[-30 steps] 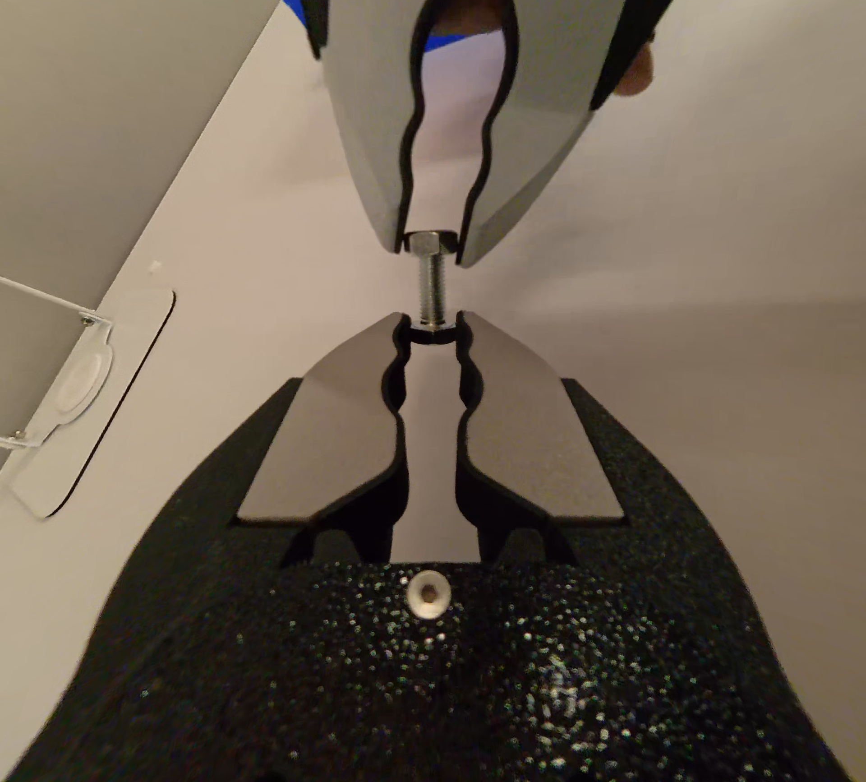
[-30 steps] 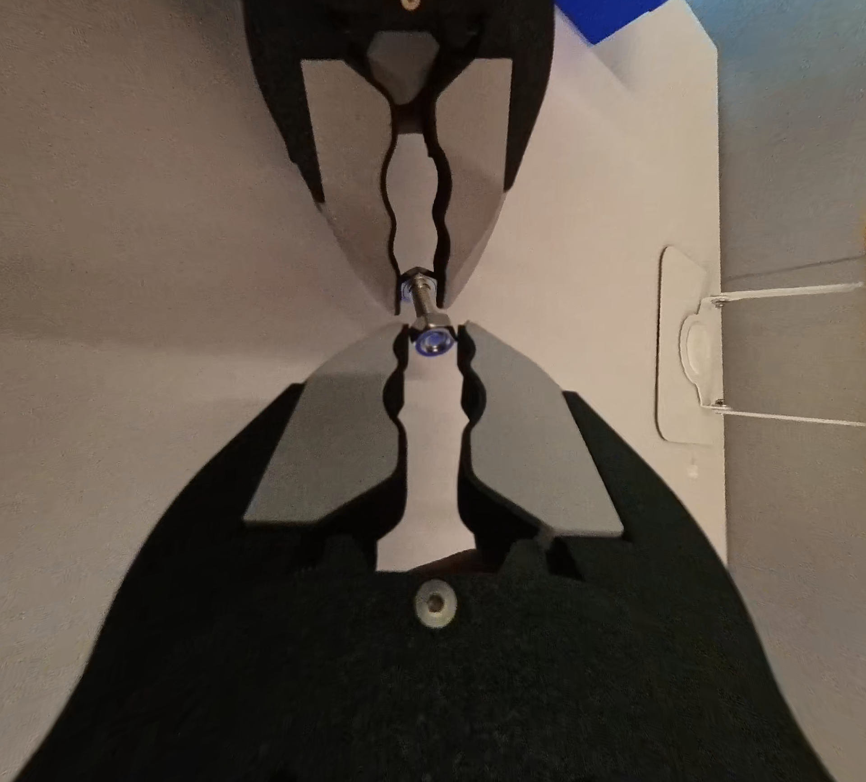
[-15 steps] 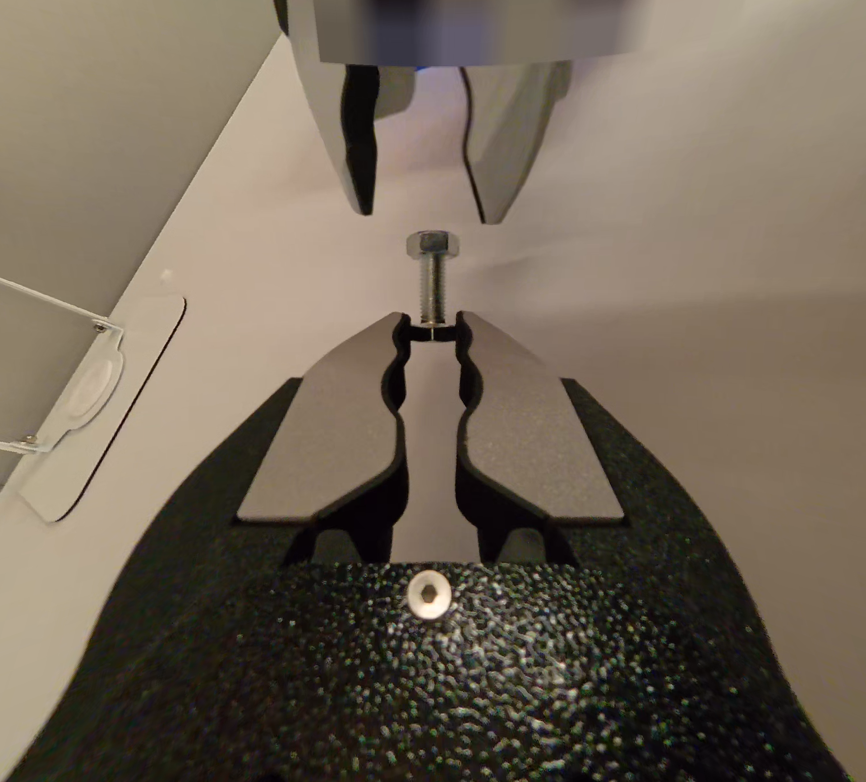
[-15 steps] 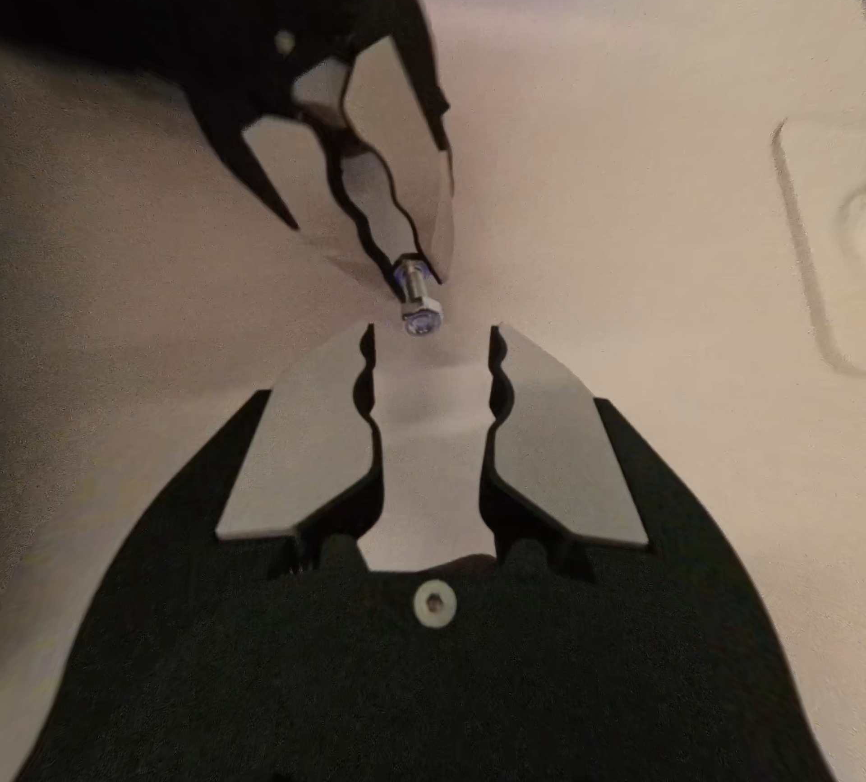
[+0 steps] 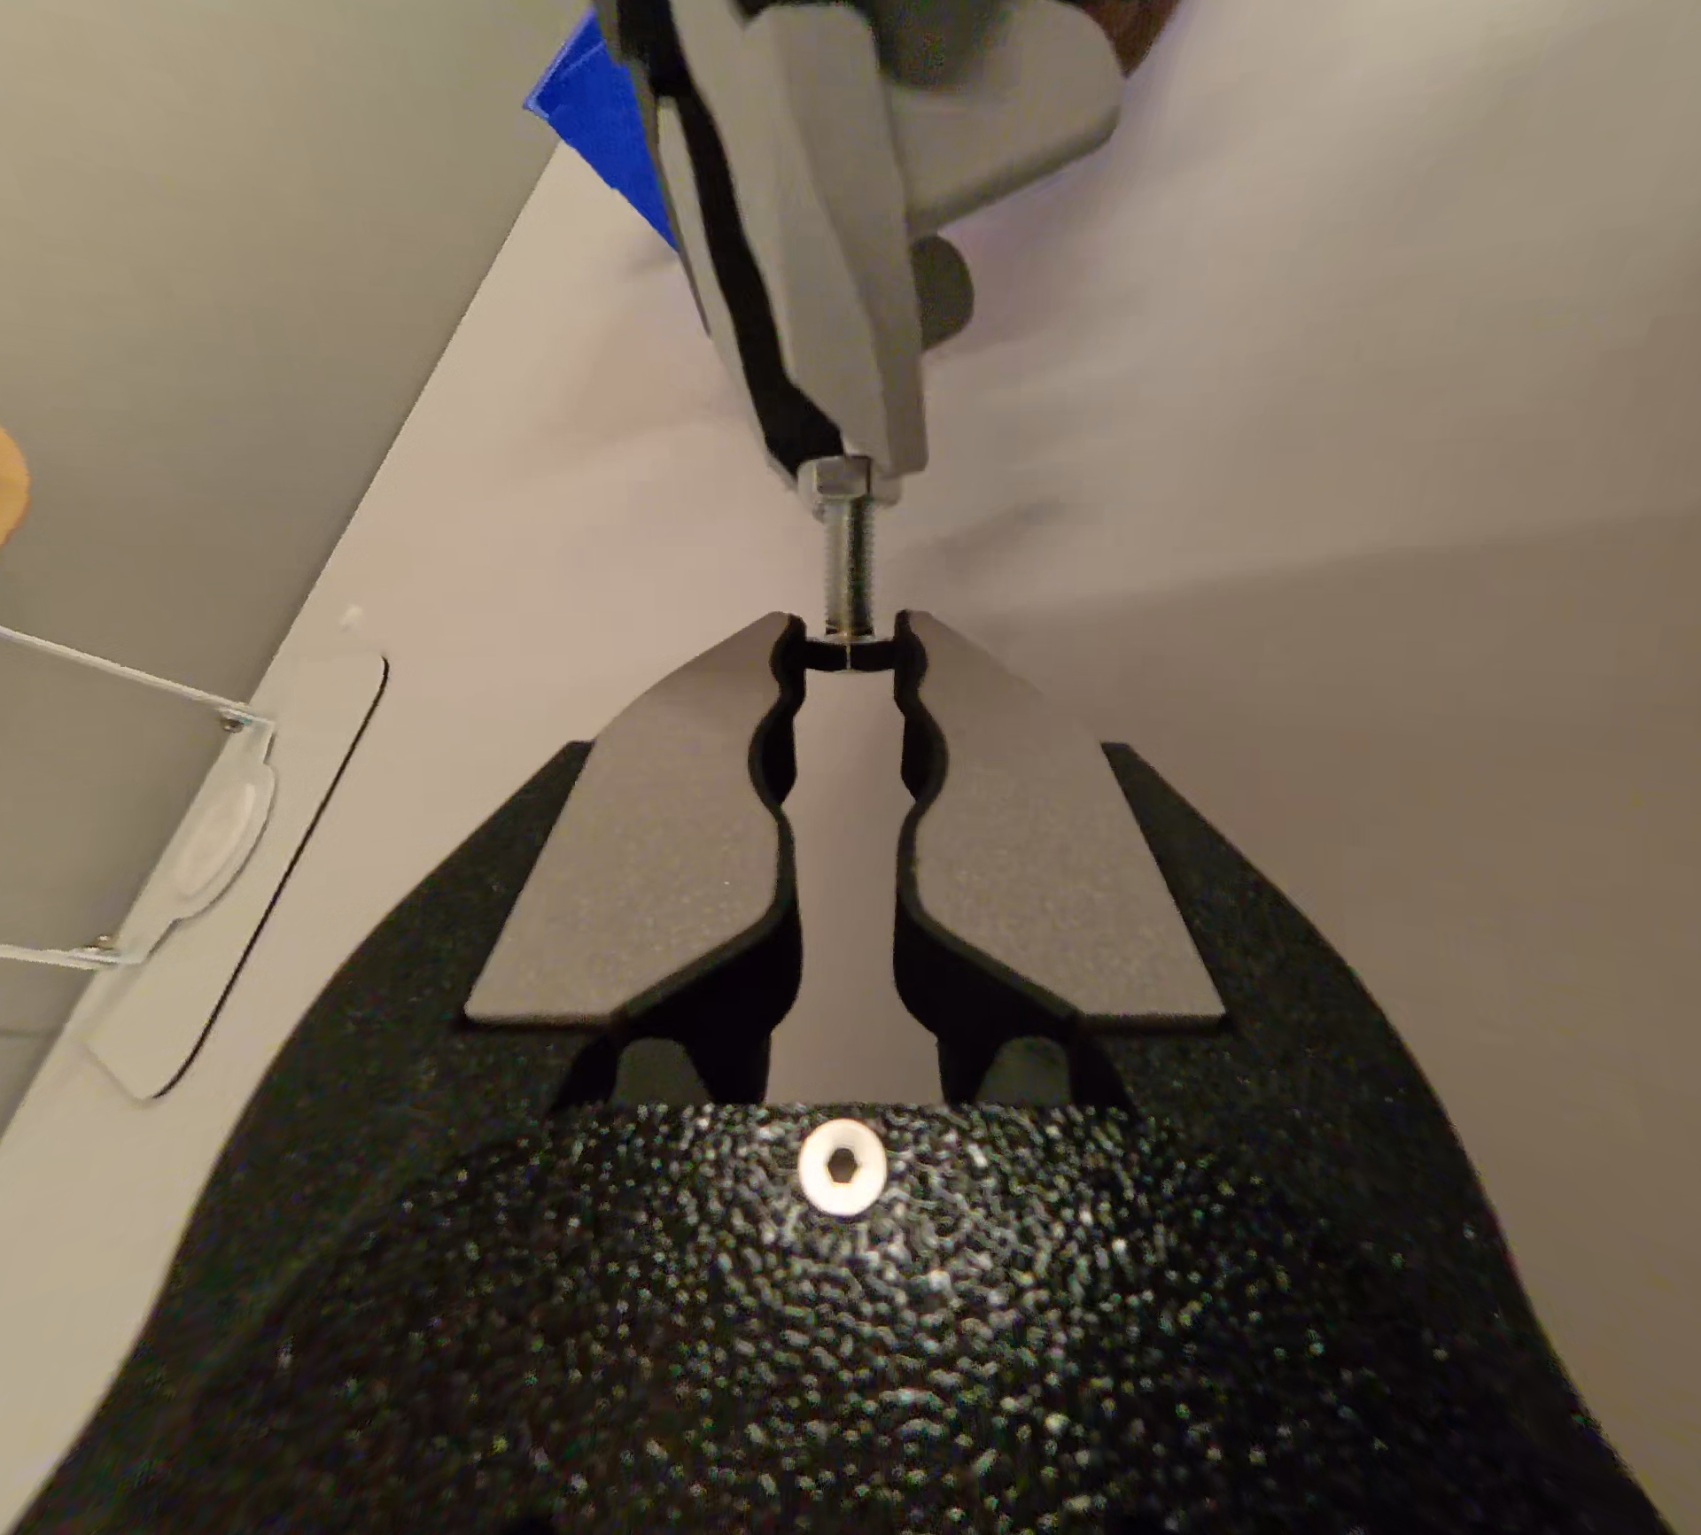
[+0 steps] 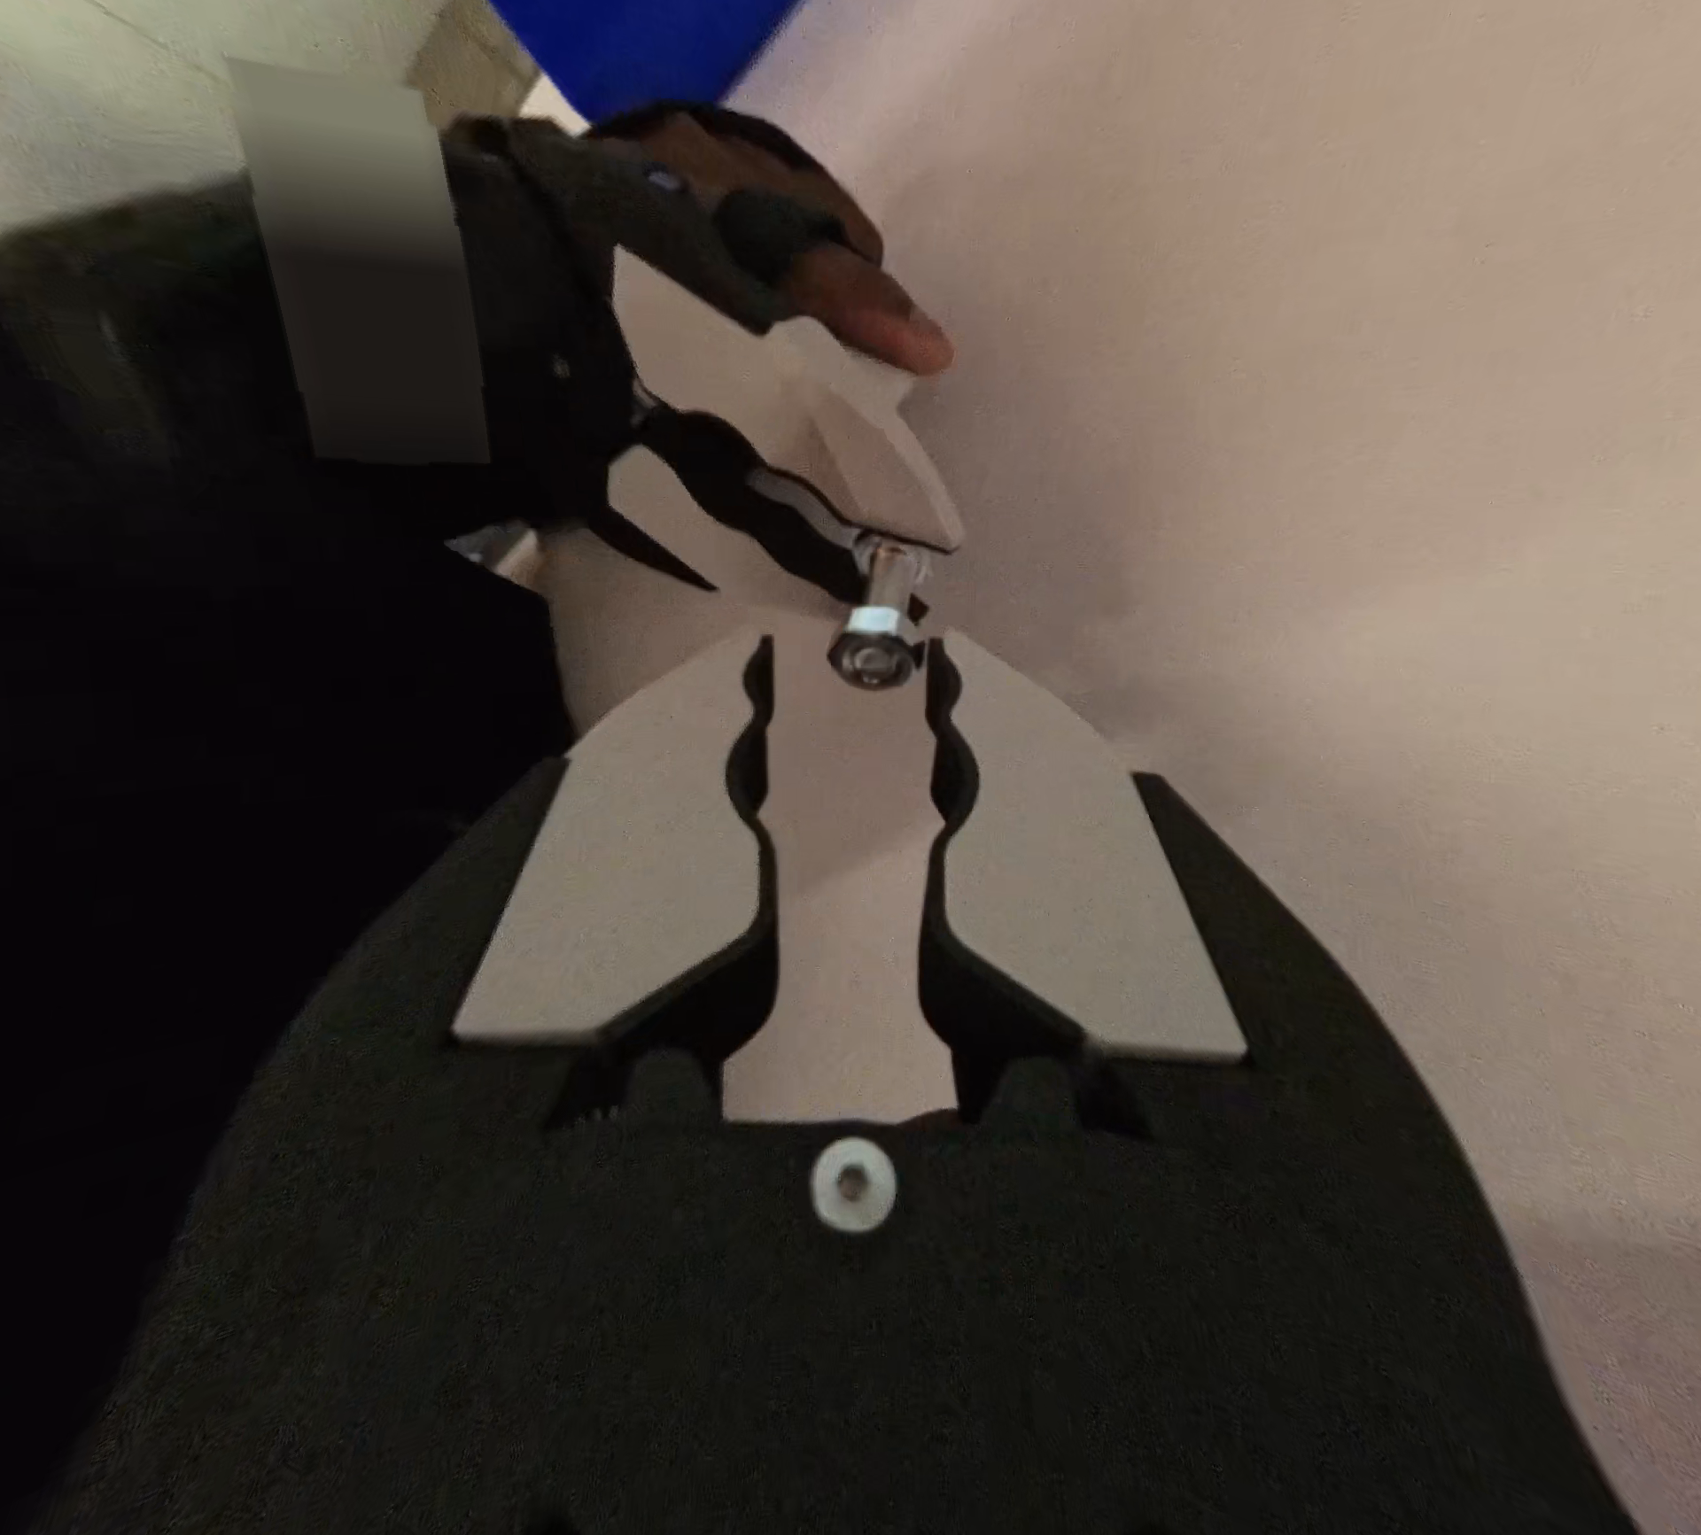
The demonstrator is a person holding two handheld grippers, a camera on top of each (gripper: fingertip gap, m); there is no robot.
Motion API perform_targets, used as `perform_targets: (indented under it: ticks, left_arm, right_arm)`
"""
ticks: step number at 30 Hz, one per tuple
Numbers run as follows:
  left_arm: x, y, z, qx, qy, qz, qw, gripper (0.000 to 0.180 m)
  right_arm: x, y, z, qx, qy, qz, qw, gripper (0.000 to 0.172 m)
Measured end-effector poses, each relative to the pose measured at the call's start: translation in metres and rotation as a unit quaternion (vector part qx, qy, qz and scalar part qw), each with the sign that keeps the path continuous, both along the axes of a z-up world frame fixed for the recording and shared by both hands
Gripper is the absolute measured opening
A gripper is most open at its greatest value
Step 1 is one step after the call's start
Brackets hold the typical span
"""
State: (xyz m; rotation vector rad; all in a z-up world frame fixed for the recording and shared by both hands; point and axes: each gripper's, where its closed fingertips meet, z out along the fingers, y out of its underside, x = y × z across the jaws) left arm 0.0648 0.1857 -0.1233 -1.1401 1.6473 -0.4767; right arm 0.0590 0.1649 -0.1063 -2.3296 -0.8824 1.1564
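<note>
Between the left gripper's (image 5: pixel 849 649) fingertips a nut (image 5: pixel 849 656) is pinched, the bolt (image 5: pixel 847 561) standing out beyond them. The right gripper's (image 6: pixel 845 653) fingers are spread around the bolt head (image 6: pixel 873 649), one pad touching, so it could cock sideways.

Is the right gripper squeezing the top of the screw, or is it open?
Open. In the right wrist view, the right gripper has fingers apart around the bolt head, with a clear gap on the left.
</note>
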Motion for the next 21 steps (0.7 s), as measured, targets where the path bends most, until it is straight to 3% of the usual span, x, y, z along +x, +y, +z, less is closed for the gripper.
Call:
perform_targets:
  ticks: [2,3,6,8,9,10,12,14,16,18,19,21]
  left_arm:
    - [-0.002,0.002,0.0,-0.013,-0.003,0.002,1.0,0.018]
    - [-0.002,0.003,0.0,-0.017,-0.006,0.002,1.0,0.018]
    - [-0.001,0.002,-0.001,-0.025,-0.006,-0.003,1.0,0.018]
    - [0.0,-0.001,-0.002,-0.029,-0.005,-0.011,1.0,0.018]
    - [0.001,-0.004,-0.002,-0.032,-0.007,-0.016,0.999,0.018]
    - [0.002,-0.006,-0.001,-0.034,-0.01,-0.021,0.999,0.018]
    - [0.002,-0.007,-0.004,-0.023,0.0,-0.023,0.999,0.018]
    - [0.003,-0.007,-0.006,0.004,0.007,-0.019,1.0,0.018]
    - [0.002,-0.005,-0.005,0.038,0.011,-0.014,0.999,0.018]
    - [0.002,-0.006,-0.001,0.053,0.005,-0.016,0.998,0.018]
    - [0.002,-0.006,0.0,0.049,0.001,-0.015,0.999,0.018]
    - [0.001,-0.005,0.001,0.035,-0.001,-0.012,0.999,0.018]
  right_arm:
    - [0.007,0.004,0.0,0.132,-0.063,0.039,0.989,0.038]
    - [0.011,0.007,0.0,0.219,-0.111,0.062,0.967,0.04]
    - [0.016,0.013,0.006,0.452,-0.234,0.145,0.849,0.045]
    - [0.011,0.008,0.004,0.509,-0.263,0.183,0.799,0.039]
    - [0.007,0.005,0.0,0.508,-0.266,0.192,0.797,0.032]
    - [0.005,0.001,-0.005,0.497,-0.265,0.2,0.802,0.02]
    - [0.005,0.0,-0.01,0.465,-0.268,0.191,0.822,0.019]
    - [0.005,-0.001,-0.012,0.348,-0.235,0.126,0.899,0.019]
    - [0.003,-0.004,-0.011,0.154,-0.145,0.017,0.977,0.019]
    - [-0.002,-0.009,-0.004,0.016,-0.038,-0.028,0.999,0.021]
    - [-0.003,-0.01,0.0,-0.004,-0.003,-0.027,1.0,0.03]
    - [0.0,-0.008,0.004,0.051,-0.003,-0.006,0.999,0.044]
